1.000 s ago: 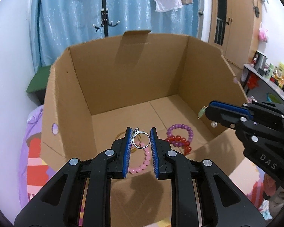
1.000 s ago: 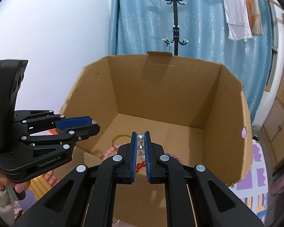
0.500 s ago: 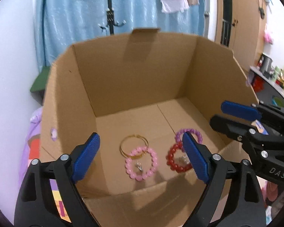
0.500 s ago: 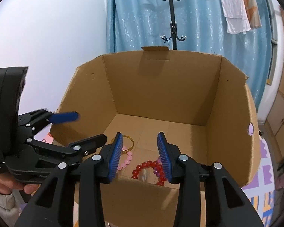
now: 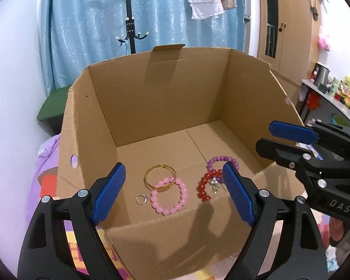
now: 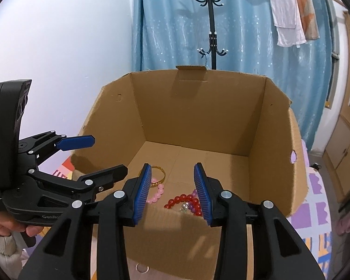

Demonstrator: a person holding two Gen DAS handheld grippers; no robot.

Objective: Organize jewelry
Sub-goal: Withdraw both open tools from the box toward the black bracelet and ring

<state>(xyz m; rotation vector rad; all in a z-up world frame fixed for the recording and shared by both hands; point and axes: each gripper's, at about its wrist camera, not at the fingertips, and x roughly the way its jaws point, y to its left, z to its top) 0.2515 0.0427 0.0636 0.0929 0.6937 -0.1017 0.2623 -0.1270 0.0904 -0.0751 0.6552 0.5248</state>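
As seen from the left wrist, the left gripper (image 5: 173,190) hangs over the near wall of an open cardboard box (image 5: 151,98); its jaws stand wide, easing slightly inward, with nothing between the blue pads. On the box floor lie a silver ring (image 5: 141,199), a gold bangle (image 5: 160,179), a pink bead bracelet (image 5: 169,196), a red bead bracelet (image 5: 204,186) and a purple bead bracelet (image 5: 221,161). The bangle overlaps the pink bracelet; the red one overlaps the purple, and a small silver-green charm (image 5: 214,184) rests at the red beads. The ring lies just left of the pink bracelet. The right gripper (image 5: 267,137) enters from the right, parted and empty.

While viewed from the right wrist, the right gripper (image 6: 172,192) is partly open and grips nothing; the red bracelet (image 6: 182,200) and charm (image 6: 185,206) show on the floor below the gap, the pink bracelet (image 6: 156,194) and bangle (image 6: 158,177) beside the left pad. The left gripper (image 6: 107,156), held in a hand (image 6: 7,227), reaches in from the left, wide apart.
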